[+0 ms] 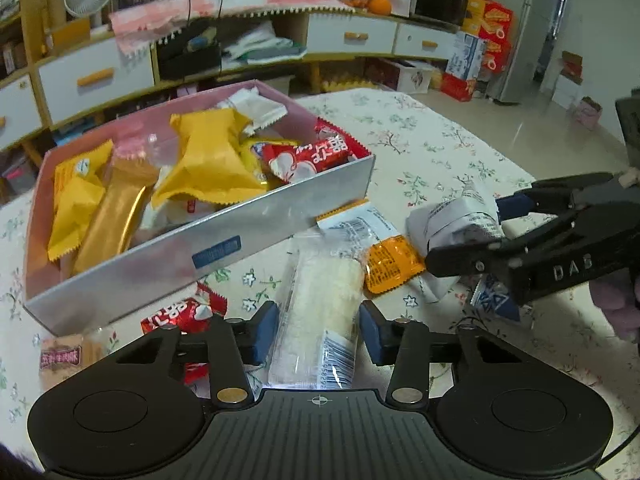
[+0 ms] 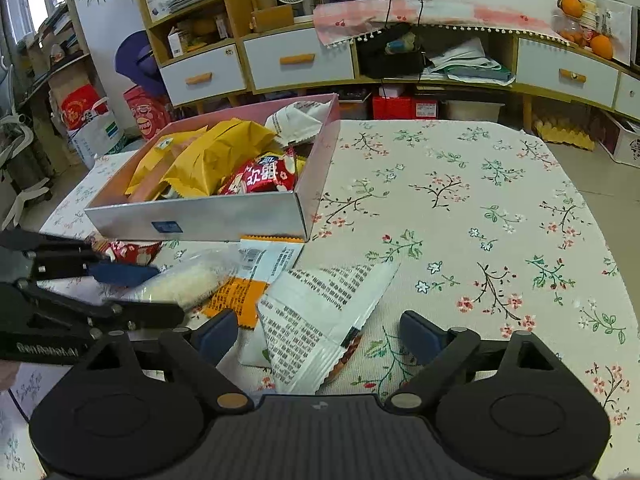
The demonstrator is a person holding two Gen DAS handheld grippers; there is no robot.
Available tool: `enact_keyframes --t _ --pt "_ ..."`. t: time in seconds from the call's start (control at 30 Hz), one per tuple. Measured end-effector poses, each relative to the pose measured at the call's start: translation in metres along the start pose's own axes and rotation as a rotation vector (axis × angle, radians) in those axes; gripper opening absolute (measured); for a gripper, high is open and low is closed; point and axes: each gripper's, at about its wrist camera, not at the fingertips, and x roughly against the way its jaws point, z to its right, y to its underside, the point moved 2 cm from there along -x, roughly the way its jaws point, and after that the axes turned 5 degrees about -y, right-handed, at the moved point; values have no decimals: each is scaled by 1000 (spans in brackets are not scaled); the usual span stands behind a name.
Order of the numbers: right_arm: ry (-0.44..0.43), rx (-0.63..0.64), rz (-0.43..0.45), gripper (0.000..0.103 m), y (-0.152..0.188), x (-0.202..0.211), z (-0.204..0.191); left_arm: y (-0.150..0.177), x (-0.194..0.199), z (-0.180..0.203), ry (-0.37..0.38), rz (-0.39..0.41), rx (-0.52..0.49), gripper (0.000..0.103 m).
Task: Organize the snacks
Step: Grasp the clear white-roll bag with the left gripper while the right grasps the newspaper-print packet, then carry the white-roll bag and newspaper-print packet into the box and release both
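Note:
A silver box [image 1: 208, 248] with a pink inside holds several snack packets, yellow, red and white; it also shows in the right wrist view [image 2: 200, 216]. My left gripper [image 1: 319, 334] is open, its pads on either side of a clear packet of pale rice cake [image 1: 320, 300], seen too in the right wrist view [image 2: 188, 280]. My right gripper [image 2: 316, 334] is open around a white printed packet [image 2: 320, 312], which also shows in the left wrist view [image 1: 456, 224]. An orange and white packet [image 1: 384, 256] lies between the two.
A red packet [image 1: 180, 312] and a pink-labelled biscuit packet [image 1: 64, 356] lie on the floral tablecloth [image 2: 480, 208] in front of the box. Low cabinets with white drawers [image 2: 296, 60] stand behind the table.

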Motion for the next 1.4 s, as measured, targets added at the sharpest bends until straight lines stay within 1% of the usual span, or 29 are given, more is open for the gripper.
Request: enact_keyframes --t 0.07,0.13,0.2,0.3,0.33,0.4,0.5,0.6,0.73,0.83,1.0,1.2,1.4 --pt "5 -9 1 56 -1 -2 1 1 1 3 -17 2 -13 41" --pt "9 -20 -6 52 -1 -6 3 1 1 5 -40 2 -8 36" --pt "13 -25 -6 51 -1 -8 3 1 2 8 -65 -3 4 34" --pt "16 -15 1 39 0 -8 2 2 5 14 -79 -6 15 29" --pt "16 -12 2 30 -1 -8 1 3 7 15 -80 -9 19 28" --pt "25 -9 -1 29 -2 -8 0 4 12 16 -71 -20 36 26" --pt "43 -14 -6 27 -5 -8 -2 2 20 13 -44 -22 81 17" --pt "58 -12 -12 26 -7 -7 -5 1 26 6 -18 -29 130 15" --pt "79 -24 -4 26 -13 -3 -10 4 27 -1 -12 -41 154 14" --pt "95 -46 2 26 -17 -1 -14 6 29 -10 9 -46 193 14" --pt "81 -68 23 26 -23 5 -26 7 36 -19 28 -43 232 13" --pt "72 -62 39 26 -26 11 -39 8 49 -27 41 -29 276 13" --pt "67 -94 89 26 -36 26 -43 2 63 -32 45 8 299 13"
